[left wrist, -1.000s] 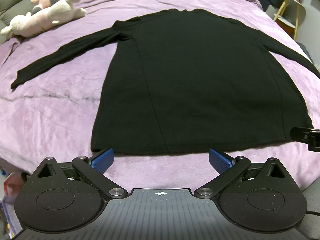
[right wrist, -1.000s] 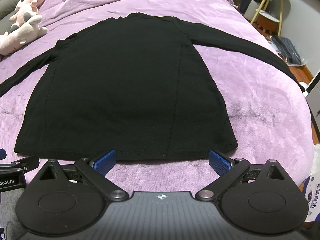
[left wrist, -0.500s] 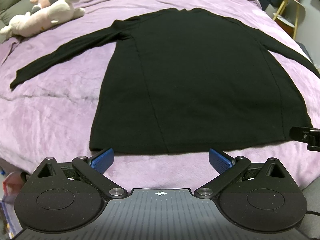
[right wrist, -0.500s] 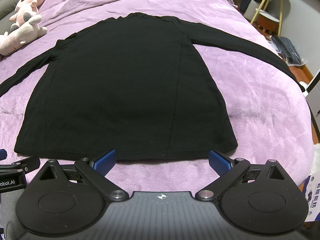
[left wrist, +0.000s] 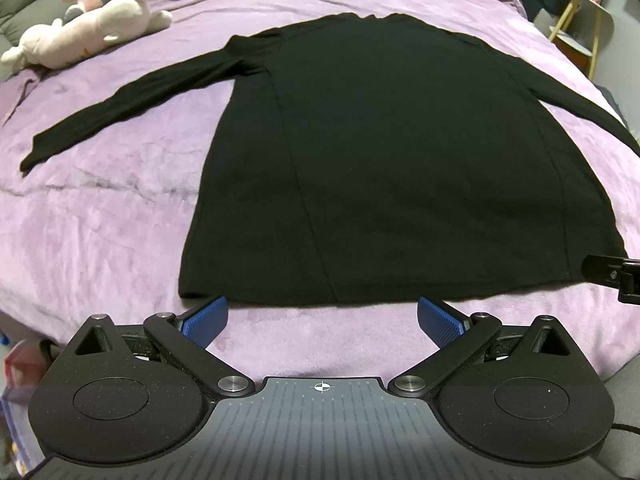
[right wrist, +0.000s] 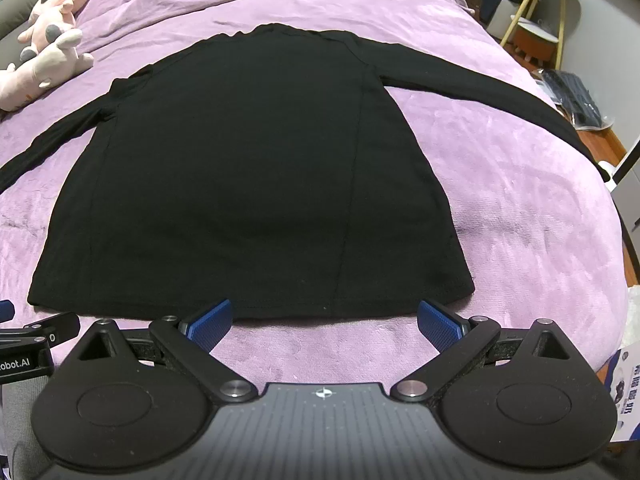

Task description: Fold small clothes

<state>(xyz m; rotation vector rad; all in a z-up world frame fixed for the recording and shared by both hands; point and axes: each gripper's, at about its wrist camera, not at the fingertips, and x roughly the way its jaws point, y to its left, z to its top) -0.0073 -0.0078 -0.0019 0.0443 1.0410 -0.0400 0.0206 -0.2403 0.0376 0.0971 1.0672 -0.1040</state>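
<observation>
Left gripper (left wrist: 322,316): hovering just short of the hem, jaws spread wide, holding nothing.
Right gripper (right wrist: 325,318): likewise gaping, empty, near the hem's right half.
Black top (left wrist: 380,152): lying flat on the purple bedspread (left wrist: 100,232), sleeves spread outward.
Handling: looking thin, limp, light; likely sagging when lifted.
Grip: pinching hem corners (right wrist: 460,292) or sleeve cuff (left wrist: 34,156) seems best.
Far: plush toy (left wrist: 92,28) sitting well apart.

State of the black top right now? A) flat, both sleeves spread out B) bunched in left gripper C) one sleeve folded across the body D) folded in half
A: the black top lies flat on the purple blanket, sleeves out to both sides; left gripper and right gripper are open, short of the hem.
</observation>
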